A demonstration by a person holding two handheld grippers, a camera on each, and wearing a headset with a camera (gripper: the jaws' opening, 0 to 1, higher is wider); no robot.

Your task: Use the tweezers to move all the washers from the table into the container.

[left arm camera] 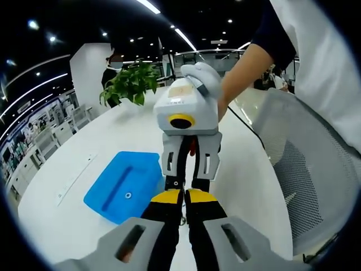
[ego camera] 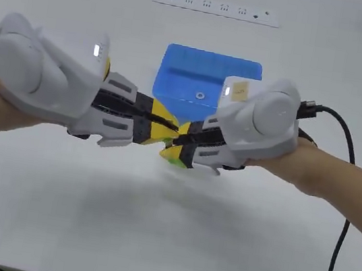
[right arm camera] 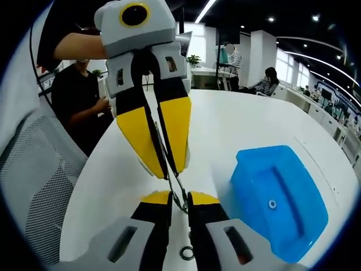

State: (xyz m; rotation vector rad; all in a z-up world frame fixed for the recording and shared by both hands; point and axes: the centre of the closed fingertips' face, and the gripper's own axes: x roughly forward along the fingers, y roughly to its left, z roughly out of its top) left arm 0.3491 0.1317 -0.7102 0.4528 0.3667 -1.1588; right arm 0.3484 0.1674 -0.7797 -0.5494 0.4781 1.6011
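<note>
My two grippers meet tip to tip above the white table, in front of the blue container (ego camera: 206, 78). In the right gripper view the left gripper (right arm camera: 167, 172) comes down from the top, its yellow jaws shut on thin metal tweezers (right arm camera: 176, 192). The tweezers' lower end sits between the close-set jaws of my right gripper (right arm camera: 180, 199). One dark washer (right arm camera: 186, 253) lies on the table just below. Another washer (ego camera: 200, 96) lies inside the container (right arm camera: 282, 197). In the head view the left gripper (ego camera: 170, 127) and right gripper (ego camera: 171, 149) hide the tweezers.
A white power strip (ego camera: 217, 7) lies at the far table edge behind the container. A black cable (ego camera: 347, 174) trails from the right gripper. A mesh chair (left arm camera: 304, 186) stands beside the table, and people sit in the background.
</note>
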